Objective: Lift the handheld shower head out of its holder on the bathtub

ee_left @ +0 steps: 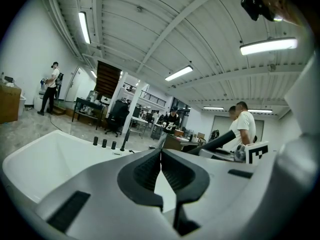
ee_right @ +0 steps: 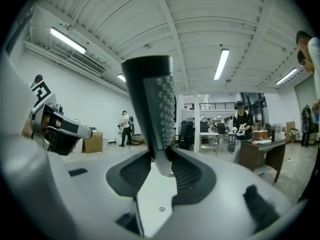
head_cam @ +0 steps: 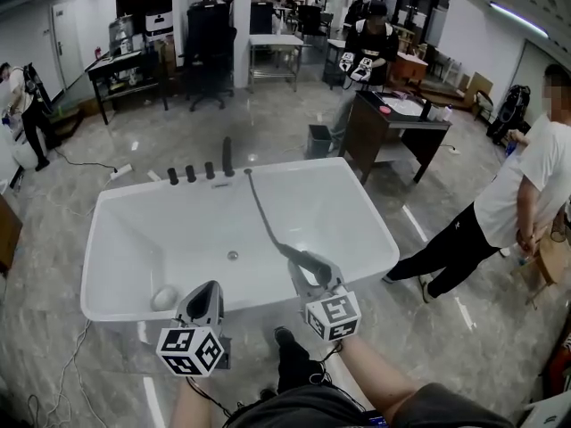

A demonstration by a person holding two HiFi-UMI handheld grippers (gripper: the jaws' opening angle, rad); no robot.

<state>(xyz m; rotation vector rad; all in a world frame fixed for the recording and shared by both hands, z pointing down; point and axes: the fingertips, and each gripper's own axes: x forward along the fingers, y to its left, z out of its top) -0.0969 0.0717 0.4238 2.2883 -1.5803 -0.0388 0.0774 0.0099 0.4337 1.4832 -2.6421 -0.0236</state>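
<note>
one shower head (ee_right: 152,109) clamped in right gripper (ee_right: 161,158), left gripper (ee_left: 161,155) closed

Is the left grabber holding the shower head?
No, the left gripper has its jaws together with nothing between them; the shower head is clamped in the right gripper.

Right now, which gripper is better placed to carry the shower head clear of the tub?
Right, I'd judge. The right gripper has its jaws shut on the shower head, whose hose runs back over the bathtub to the far rim. The left gripper is shut on nothing, beside it.
</note>
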